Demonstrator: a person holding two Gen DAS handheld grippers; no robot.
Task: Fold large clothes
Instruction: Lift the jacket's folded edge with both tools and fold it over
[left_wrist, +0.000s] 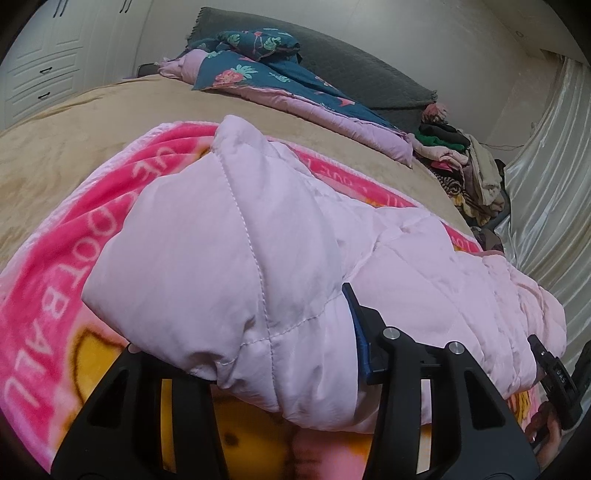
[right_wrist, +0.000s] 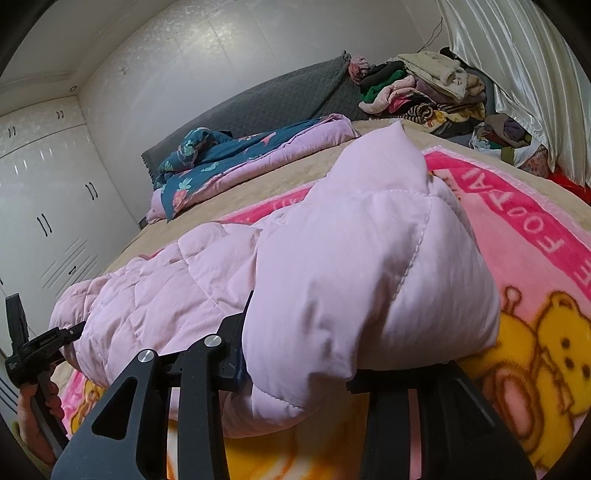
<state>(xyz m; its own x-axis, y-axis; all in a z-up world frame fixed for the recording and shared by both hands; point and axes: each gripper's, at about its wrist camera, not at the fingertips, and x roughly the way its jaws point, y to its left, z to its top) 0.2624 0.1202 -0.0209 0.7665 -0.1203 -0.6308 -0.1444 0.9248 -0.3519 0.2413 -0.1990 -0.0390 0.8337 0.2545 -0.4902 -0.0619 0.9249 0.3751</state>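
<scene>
A pale pink quilted puffer jacket (left_wrist: 229, 236) lies bunched on a pink cartoon blanket (left_wrist: 55, 258) on the bed. My left gripper (left_wrist: 243, 332) is shut on a puffy fold of the jacket, which fills the gap between the black fingers (left_wrist: 354, 310). In the right wrist view the same jacket (right_wrist: 362, 266) bulges between my right gripper's (right_wrist: 332, 347) fingers (right_wrist: 240, 332), which are shut on it. The other gripper shows at the edge of each view: the right one (left_wrist: 554, 373) and the left one (right_wrist: 37, 347), each held in a hand.
The tan bedspread (left_wrist: 92, 122) covers the bed. A blue floral and lilac quilt (left_wrist: 266, 81) lies by the grey headboard (left_wrist: 362, 70). A pile of mixed clothes (right_wrist: 417, 92) sits at the bed's far corner by a shiny curtain (right_wrist: 517, 74). White wardrobes (right_wrist: 44, 206) stand beyond the bed.
</scene>
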